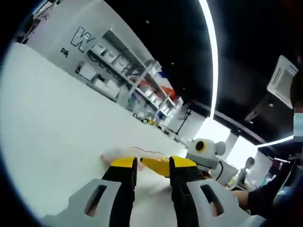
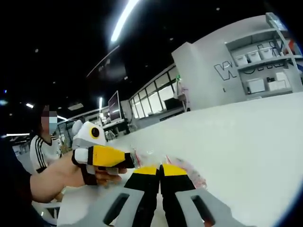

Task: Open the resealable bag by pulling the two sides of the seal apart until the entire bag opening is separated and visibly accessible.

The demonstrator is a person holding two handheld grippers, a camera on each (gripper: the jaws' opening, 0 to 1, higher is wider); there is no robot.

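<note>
Right gripper view showed our right tongs [image 2: 160, 169] closed on the resealable bag [image 2: 182, 171] above the desk [image 2: 246, 142]; our left tongs [image 2: 129, 160] pinched its rim from their left, so its seal ran between both.

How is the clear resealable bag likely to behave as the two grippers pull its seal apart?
The bag looks like thin, crinkled clear film, so it is probably floppy and will likely stretch and sag rather than hold its shape. It seems light, so it may lift off the white table easily. The right gripper and left gripper grip glossy film that could slip.
</note>
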